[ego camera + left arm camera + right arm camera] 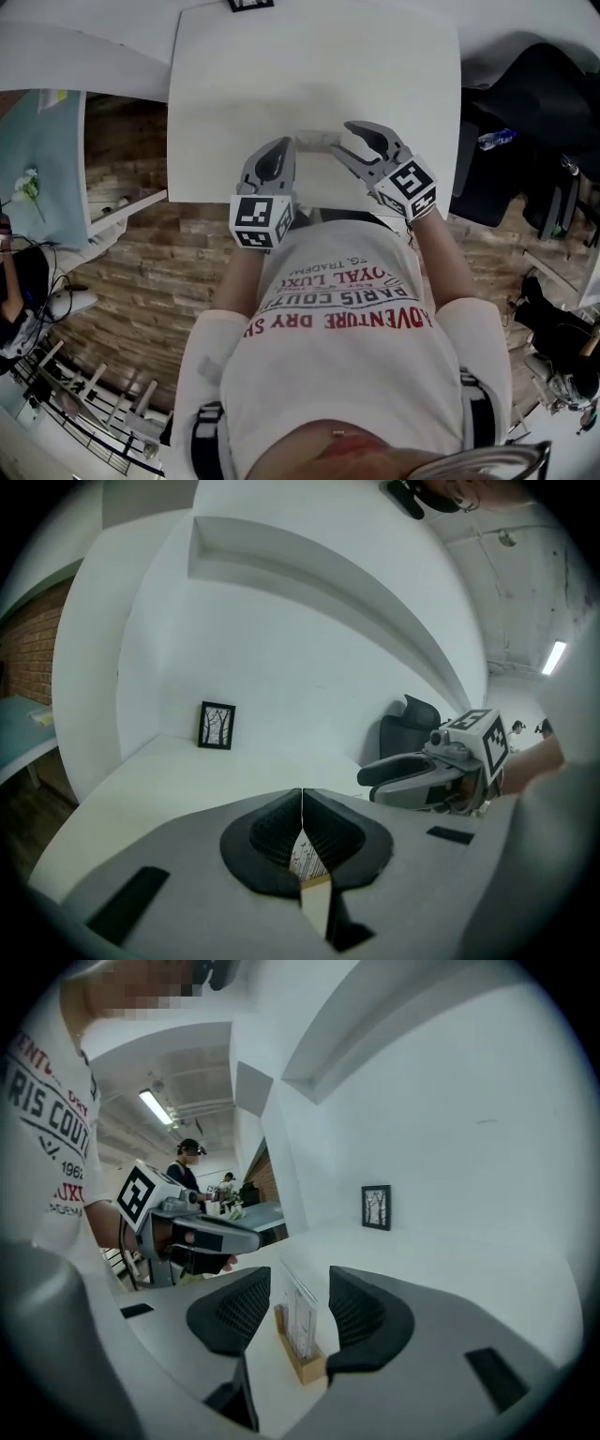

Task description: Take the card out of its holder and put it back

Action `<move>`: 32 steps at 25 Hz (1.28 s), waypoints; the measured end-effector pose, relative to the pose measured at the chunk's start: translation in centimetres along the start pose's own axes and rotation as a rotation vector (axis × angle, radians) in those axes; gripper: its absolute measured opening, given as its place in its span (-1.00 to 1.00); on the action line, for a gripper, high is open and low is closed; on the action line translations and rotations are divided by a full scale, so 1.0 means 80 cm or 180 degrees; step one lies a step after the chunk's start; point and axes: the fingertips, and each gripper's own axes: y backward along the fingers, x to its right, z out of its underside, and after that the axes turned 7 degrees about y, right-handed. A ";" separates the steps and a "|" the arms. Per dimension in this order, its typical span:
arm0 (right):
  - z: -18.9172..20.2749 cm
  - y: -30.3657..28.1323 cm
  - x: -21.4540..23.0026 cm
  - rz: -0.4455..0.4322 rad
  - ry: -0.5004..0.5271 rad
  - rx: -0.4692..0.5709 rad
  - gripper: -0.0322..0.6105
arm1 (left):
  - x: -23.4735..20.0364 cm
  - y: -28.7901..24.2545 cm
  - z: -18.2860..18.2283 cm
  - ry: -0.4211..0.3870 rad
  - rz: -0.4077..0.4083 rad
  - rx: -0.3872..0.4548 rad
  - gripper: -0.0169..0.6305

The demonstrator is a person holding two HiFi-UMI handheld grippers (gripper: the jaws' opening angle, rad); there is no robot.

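left gripper (302, 808) is clenched, its jaws together on the end edge of the upright clear card holder (298, 1321). the printed card (309, 857) shows just below the pads. right gripper (298, 1288) is released, its jaws wide apart either side of the holder's other end, not touching it. the holder's wooden base sits on the white table (309, 66).

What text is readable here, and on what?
"ADVENTURE DRY S": shirt, upside down in the head view, cut off.
"PARIS COUTU": shirt, cut off.
"OYAL LUXE": shirt, start cut off.
"196": shirt, right gripper view, cut off.
Smaller shirt lines: unreadable.
Card in holder: print too small.
Cube markers: patterns, no words.
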 end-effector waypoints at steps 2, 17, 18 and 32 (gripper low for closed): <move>0.006 -0.003 0.001 -0.0222 0.0118 -0.0061 -0.32 | 0.003 -0.004 0.001 -0.0006 0.0003 -0.0011 -0.87; 0.057 -0.049 -0.007 -0.1163 0.0248 -0.0493 -0.33 | -0.020 -0.013 0.015 0.0116 -0.0166 -0.0133 -0.87; 0.059 -0.052 -0.008 -0.1220 0.0244 -0.0509 -0.35 | -0.023 -0.014 0.016 0.0121 -0.0175 -0.0139 -0.87; 0.078 -0.071 -0.023 -0.1678 0.0393 -0.0661 -0.76 | -0.034 -0.017 0.036 0.0149 -0.0196 -0.0256 -0.87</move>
